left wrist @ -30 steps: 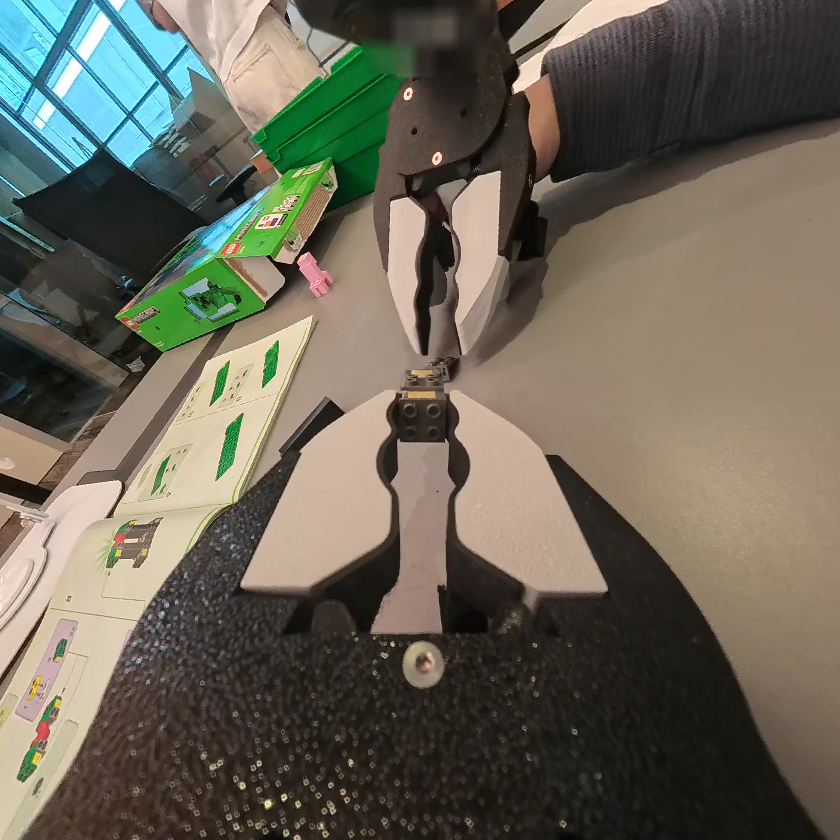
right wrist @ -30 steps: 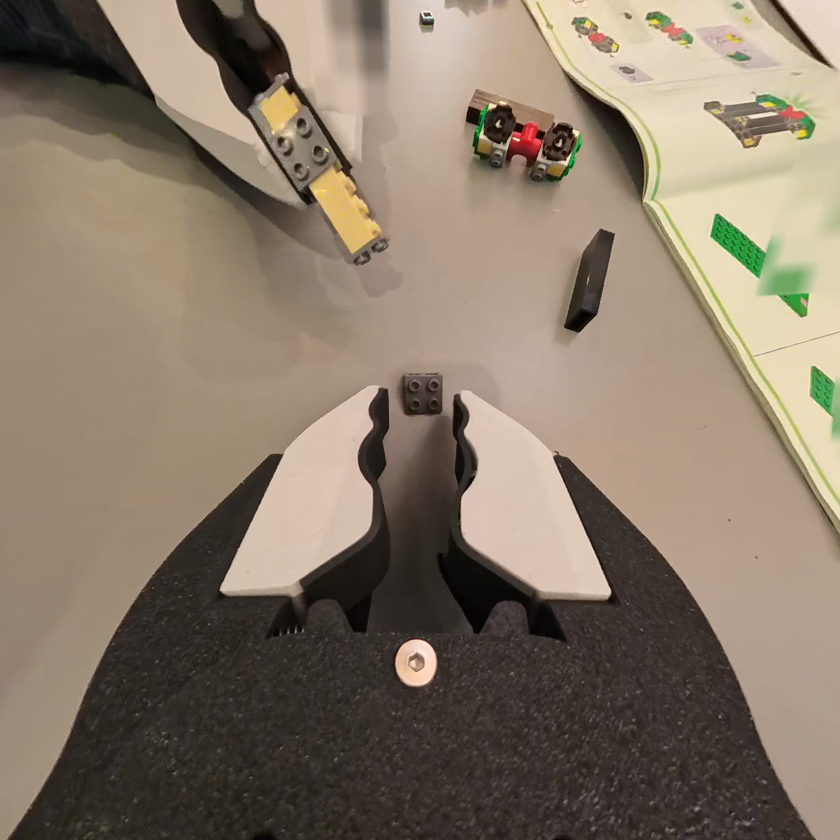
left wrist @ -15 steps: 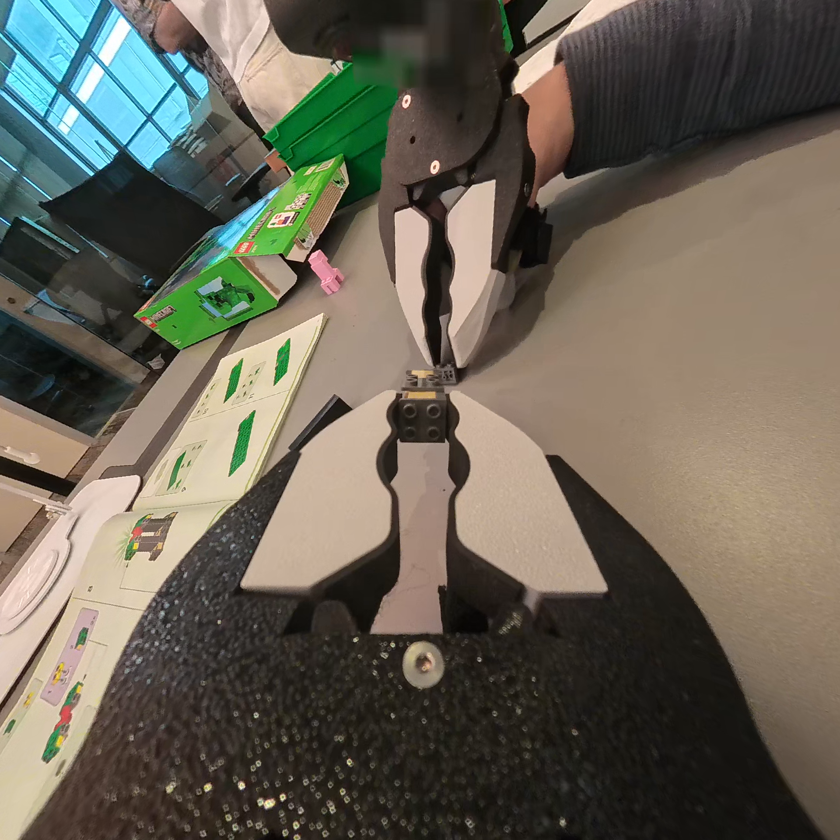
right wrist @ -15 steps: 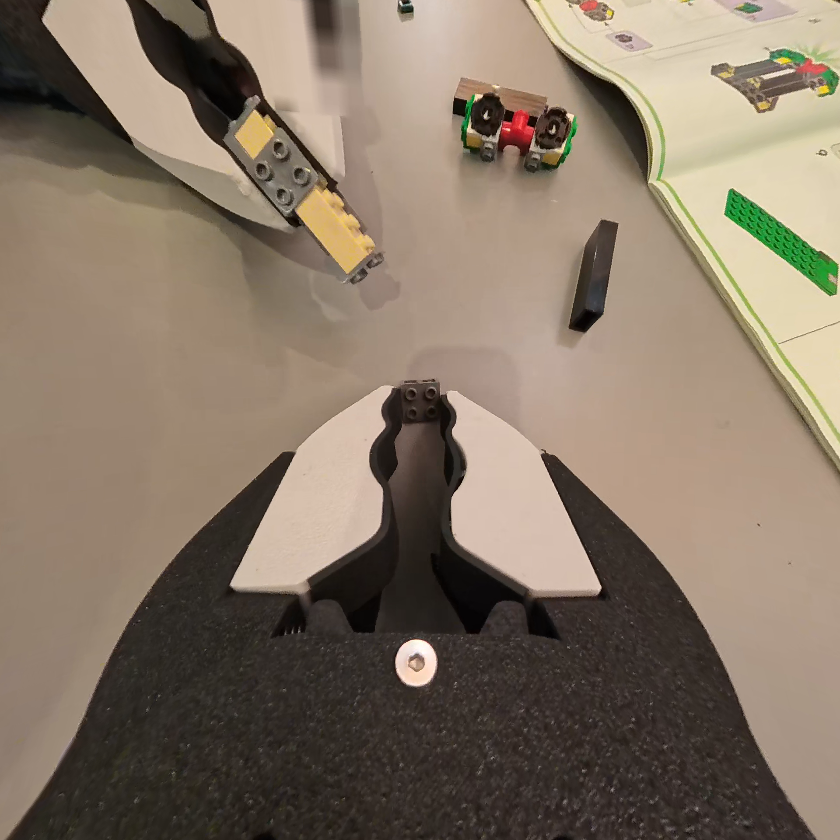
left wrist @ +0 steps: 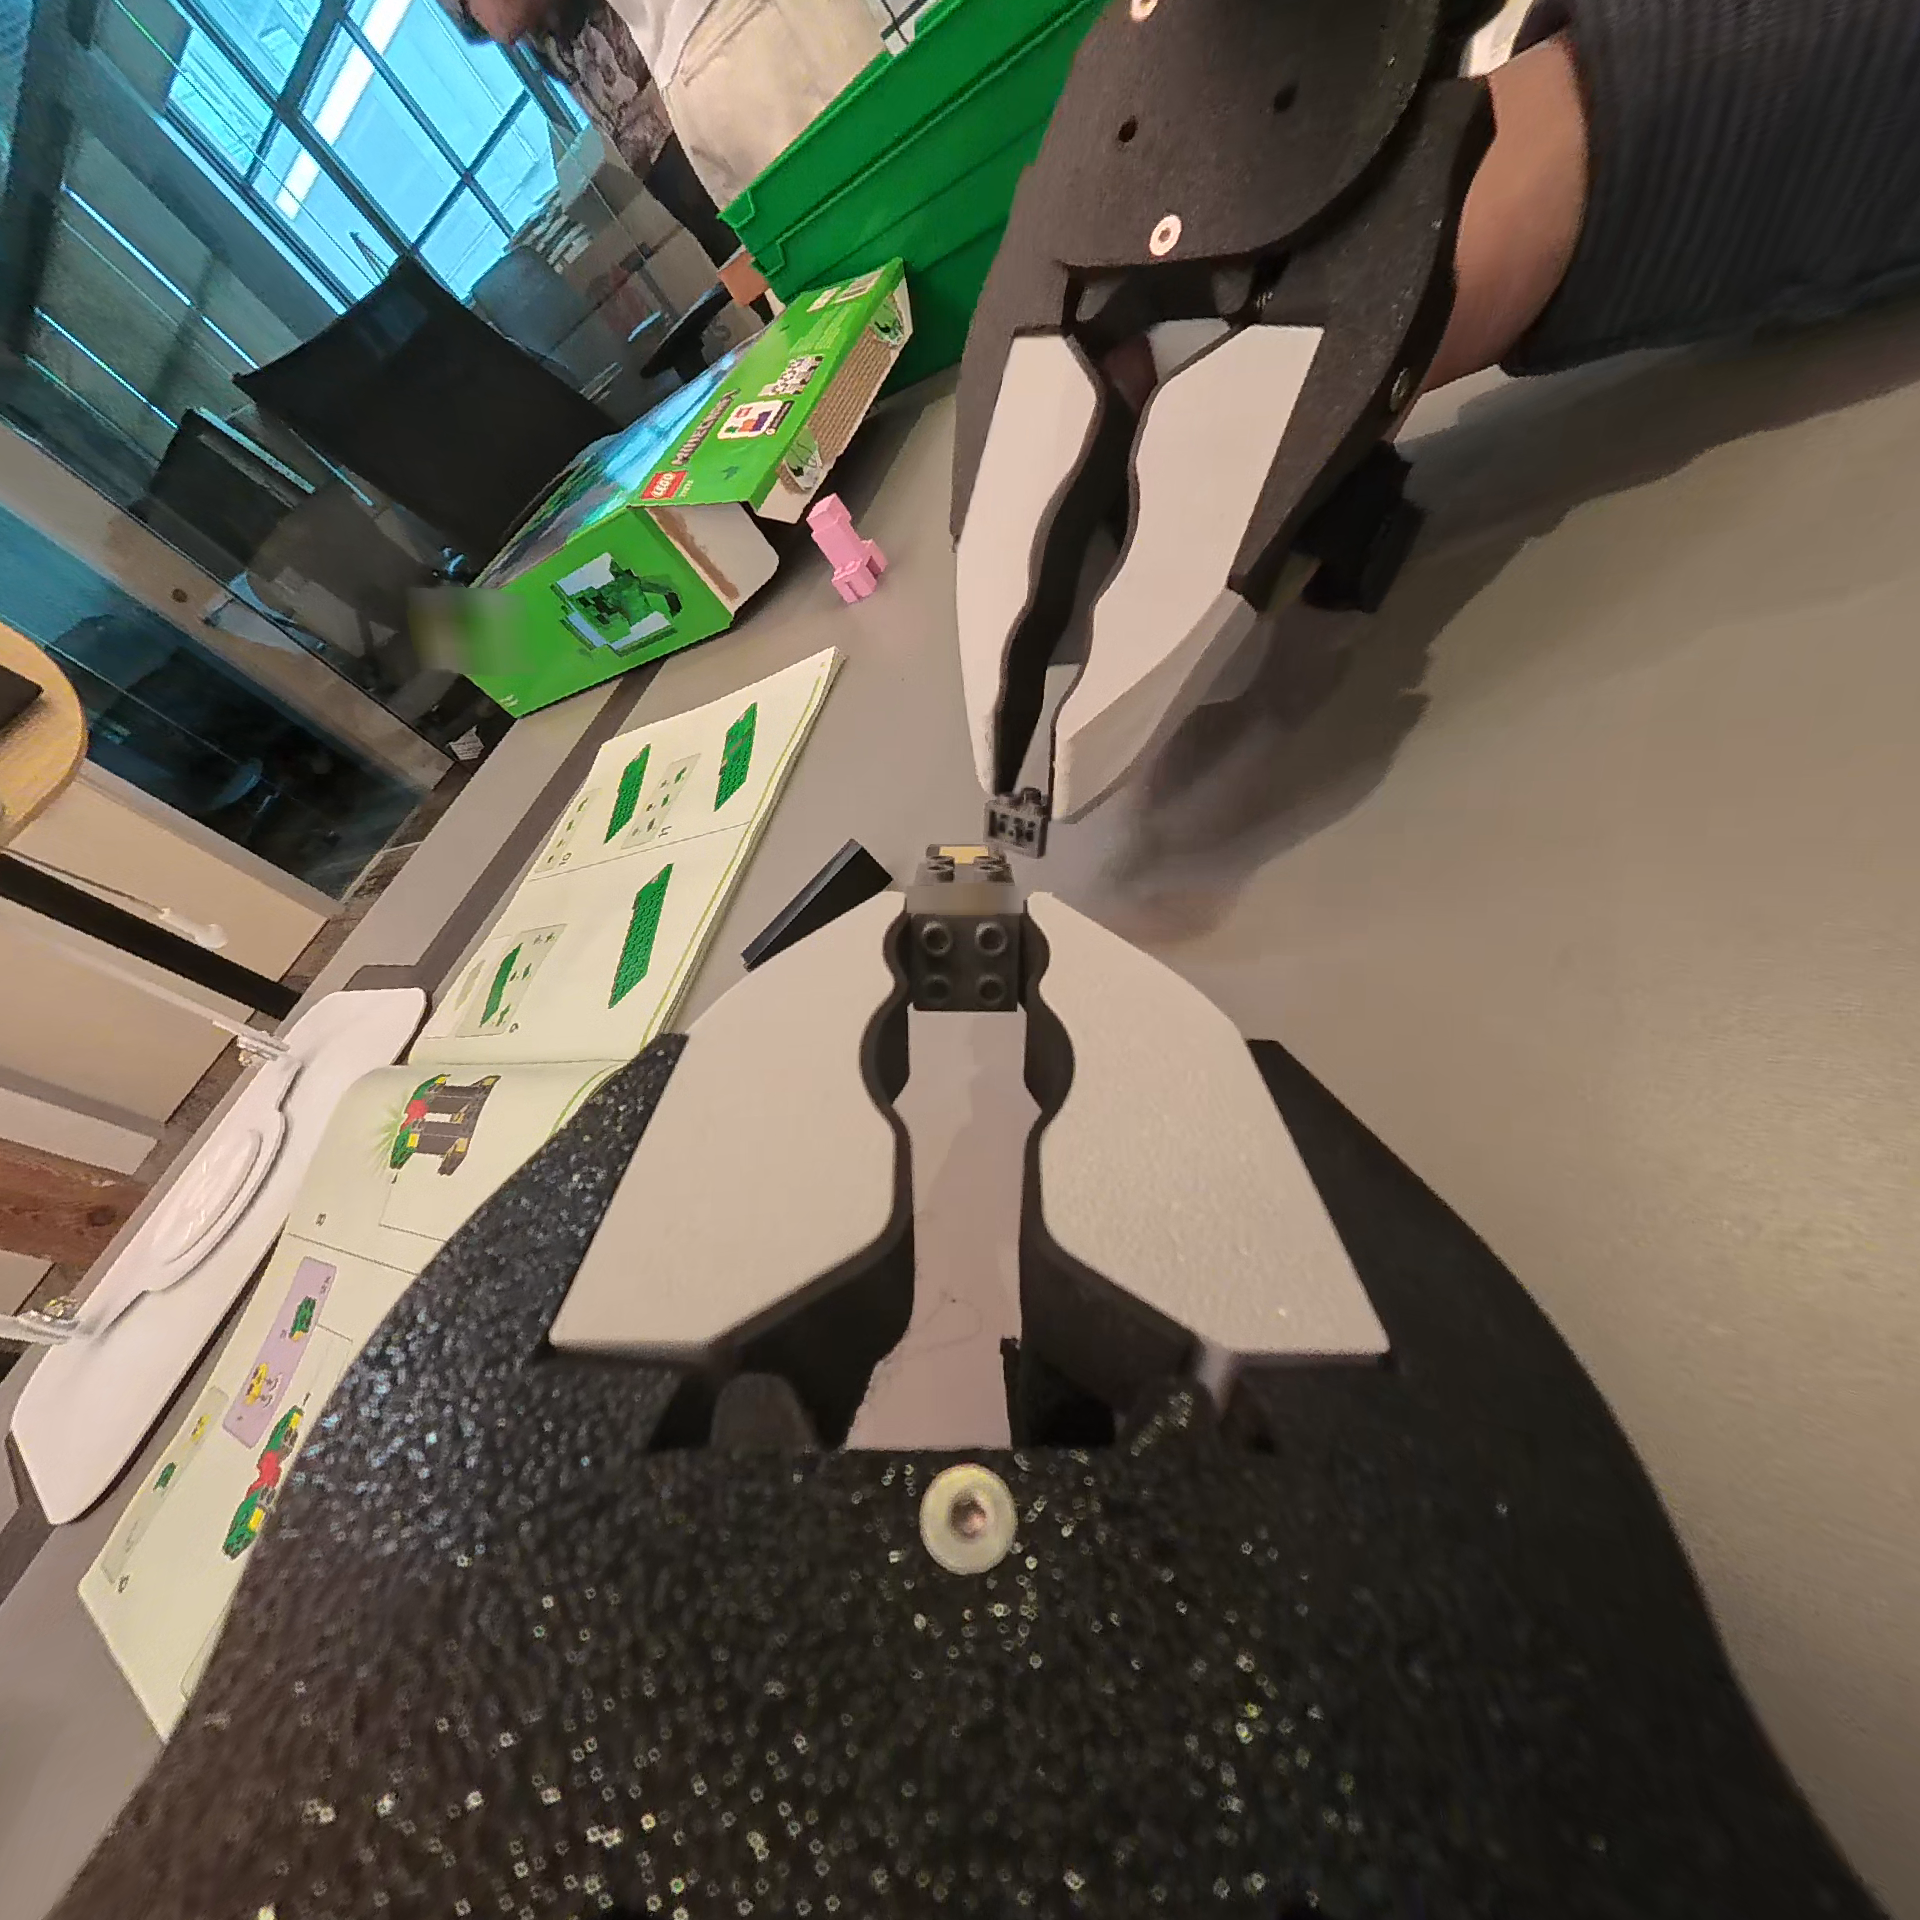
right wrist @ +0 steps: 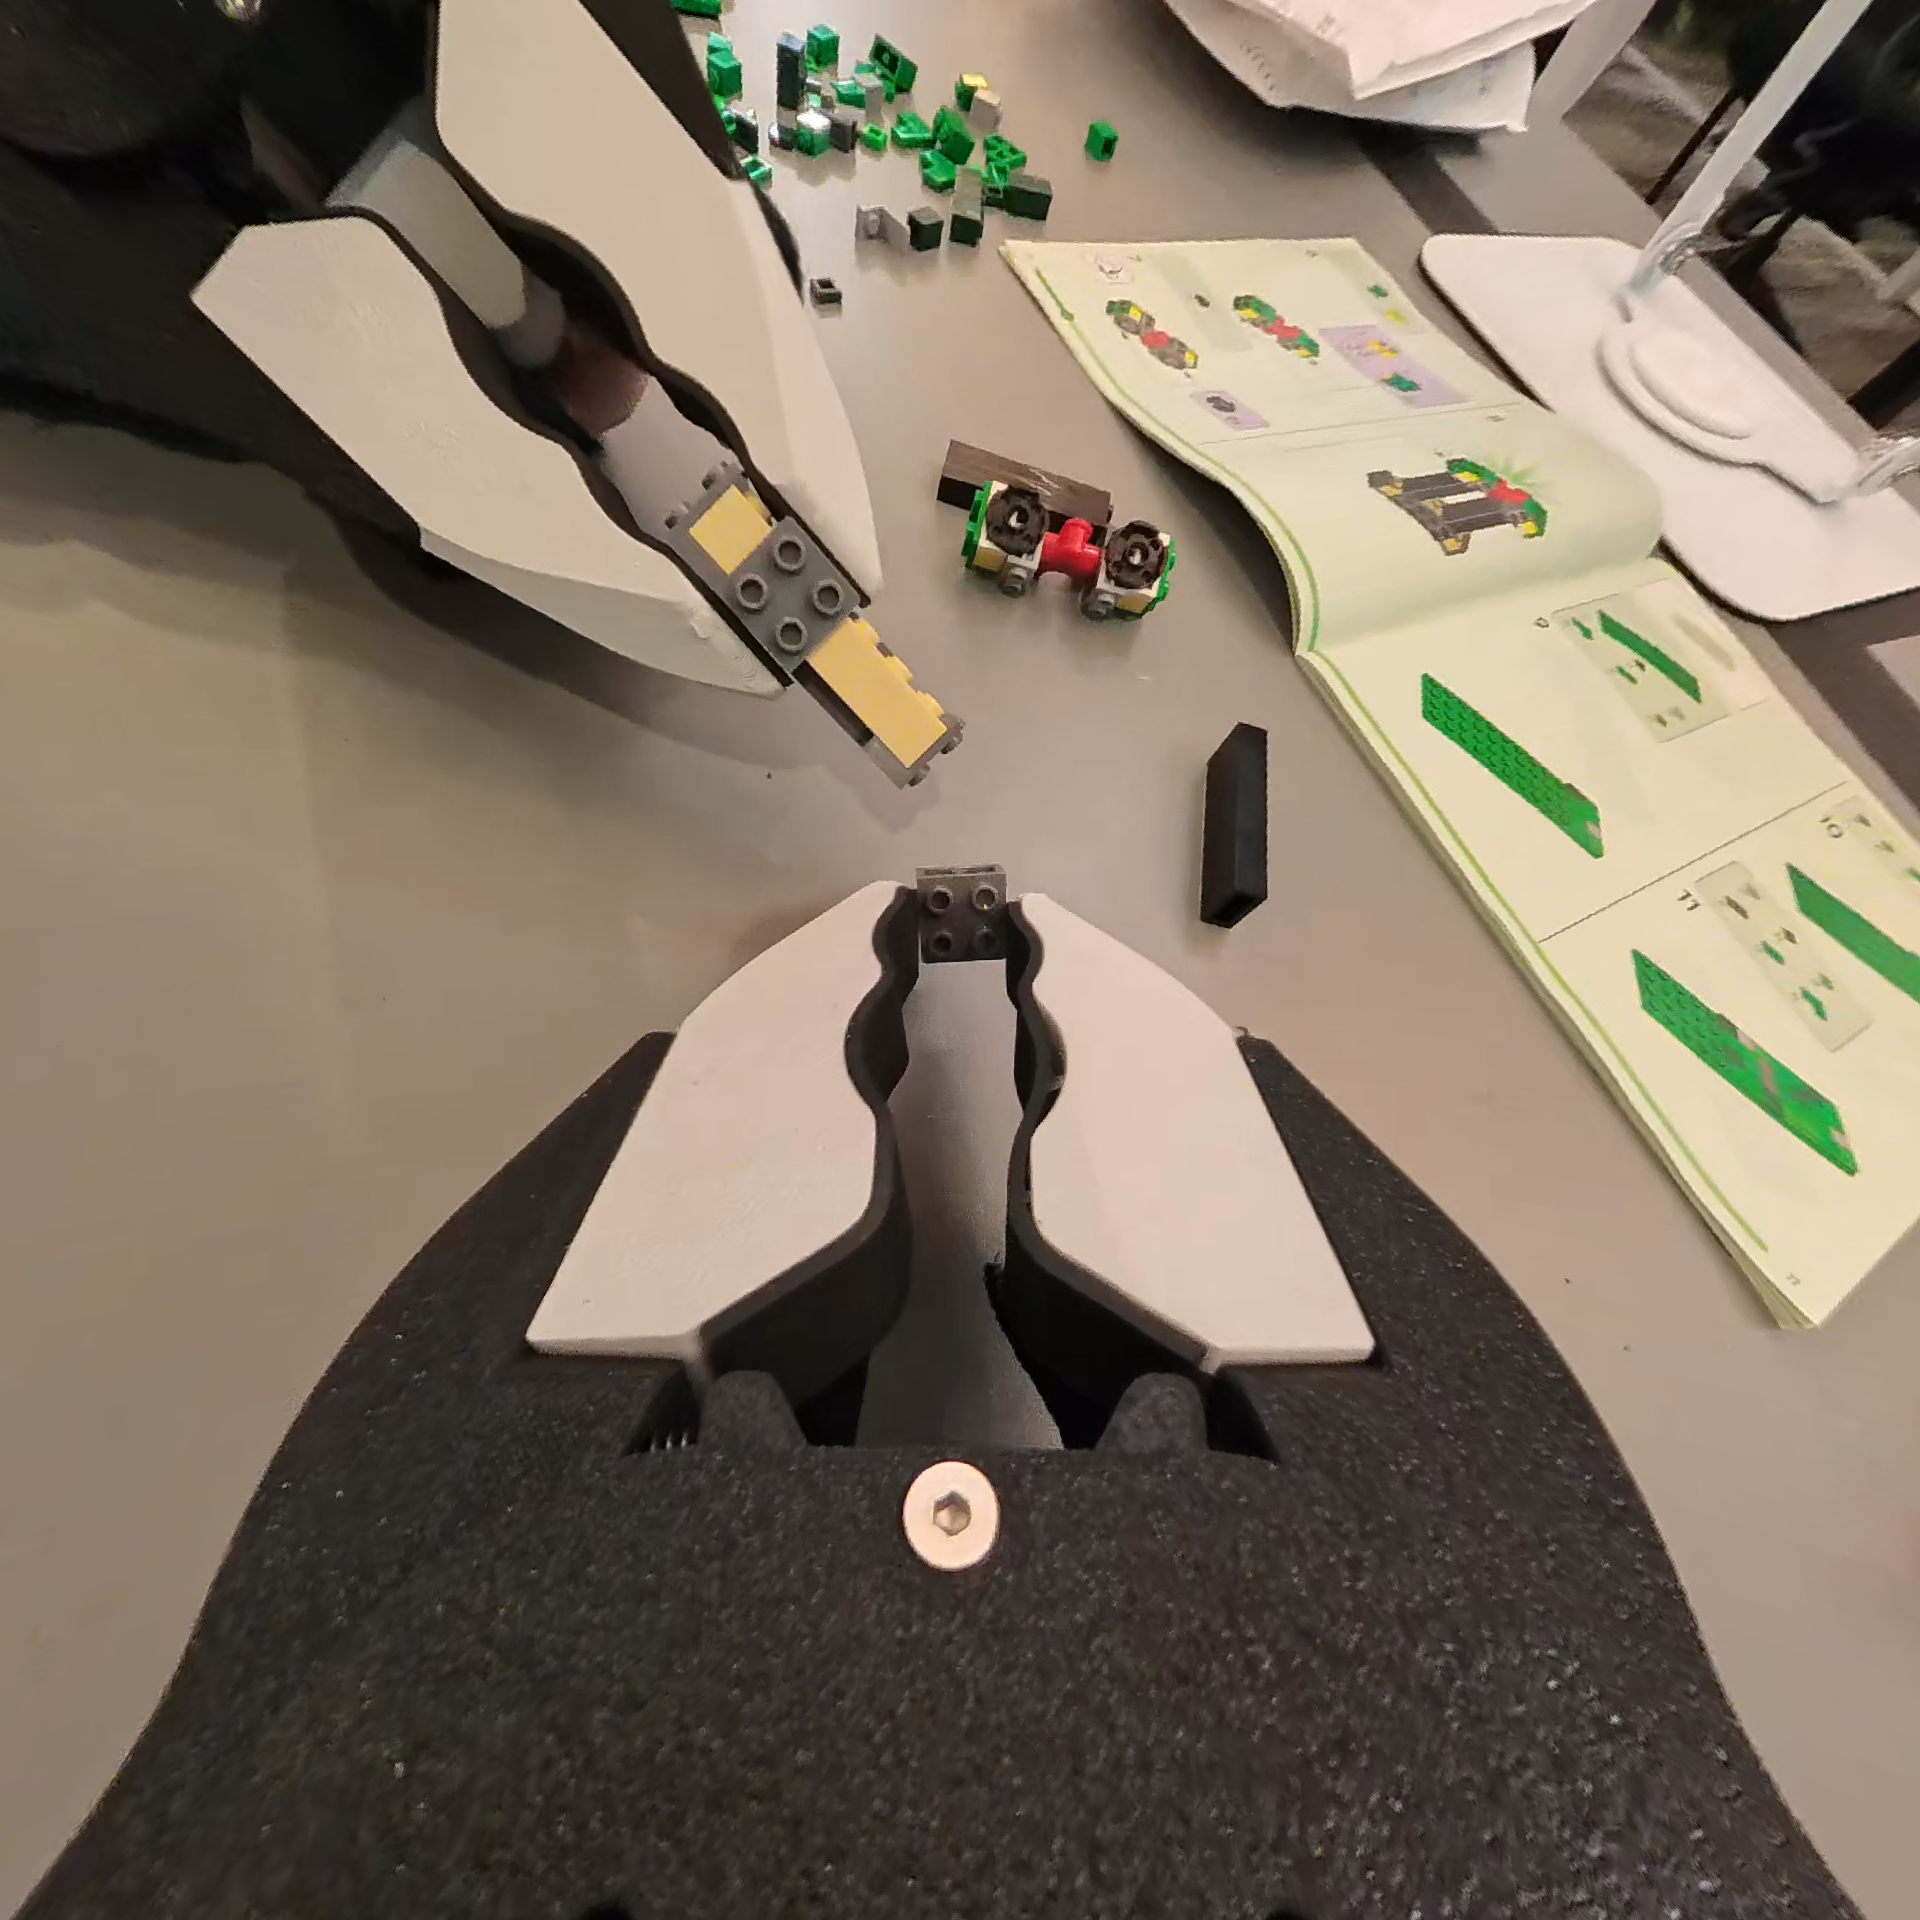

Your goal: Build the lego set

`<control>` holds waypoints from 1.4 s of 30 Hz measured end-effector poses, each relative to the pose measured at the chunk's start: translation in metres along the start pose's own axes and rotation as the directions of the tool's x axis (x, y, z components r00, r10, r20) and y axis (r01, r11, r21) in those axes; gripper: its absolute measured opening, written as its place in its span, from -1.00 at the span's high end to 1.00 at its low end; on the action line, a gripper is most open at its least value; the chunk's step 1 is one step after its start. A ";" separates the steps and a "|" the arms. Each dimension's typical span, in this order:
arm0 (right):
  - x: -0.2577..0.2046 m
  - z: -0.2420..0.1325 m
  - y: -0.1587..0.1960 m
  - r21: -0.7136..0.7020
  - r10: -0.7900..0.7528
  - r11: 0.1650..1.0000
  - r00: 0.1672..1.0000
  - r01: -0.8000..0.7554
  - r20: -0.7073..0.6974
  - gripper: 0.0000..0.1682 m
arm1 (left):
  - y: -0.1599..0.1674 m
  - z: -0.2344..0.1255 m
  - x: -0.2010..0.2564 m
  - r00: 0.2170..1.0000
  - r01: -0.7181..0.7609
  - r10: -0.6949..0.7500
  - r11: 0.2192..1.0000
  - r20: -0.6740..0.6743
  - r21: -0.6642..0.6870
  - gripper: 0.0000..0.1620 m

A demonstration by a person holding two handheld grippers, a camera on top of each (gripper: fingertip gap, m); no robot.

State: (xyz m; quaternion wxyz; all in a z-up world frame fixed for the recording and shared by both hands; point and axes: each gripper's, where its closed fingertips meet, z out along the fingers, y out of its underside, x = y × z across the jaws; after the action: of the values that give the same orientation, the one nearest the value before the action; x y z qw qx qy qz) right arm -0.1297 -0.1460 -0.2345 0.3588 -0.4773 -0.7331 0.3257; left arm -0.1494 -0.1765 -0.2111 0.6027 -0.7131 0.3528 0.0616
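Fingers of your right gripper [right wrist: 964, 914] are closed on a small dark grey 2x2 piece [right wrist: 963, 916], pinched at the very tips and lifted clear of the grey table [right wrist: 364, 935]. Your left gripper [left wrist: 966, 951] is clamped on a longer grey and tan brick assembly [right wrist: 821, 644]; its tan end sticks out past the fingertips and points toward the right gripper, with a small gap between the 2 parts. Seen from the left wrist, the small piece [left wrist: 1016, 824] hangs just above and beyond the assembly's far end [left wrist: 964, 868], not touching. On the table: a black bar [right wrist: 1236, 826] lying just right of the grippers, a green, red and black sub-build [right wrist: 1065, 545] farther off, the open instruction booklet [right wrist: 1558, 727] at right, and a scatter of loose green bricks [right wrist: 894, 135] at the far edge. Also the green set box [left wrist: 665, 520] and a pink figure [left wrist: 847, 545] beside it.
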 end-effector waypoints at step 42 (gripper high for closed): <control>0.011 -0.010 -0.005 0.035 -0.086 0.995 0.989 0.090 -0.117 0.81 | -0.019 -0.018 -0.019 0.929 0.368 -0.354 0.915 -0.109 0.167 0.80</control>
State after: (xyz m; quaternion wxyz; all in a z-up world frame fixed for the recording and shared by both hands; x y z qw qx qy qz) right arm -0.1269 -0.1358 -0.2225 0.4239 -0.4552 -0.7249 0.2961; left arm -0.1589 -0.1843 -0.1810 0.6532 -0.7088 0.2422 -0.1111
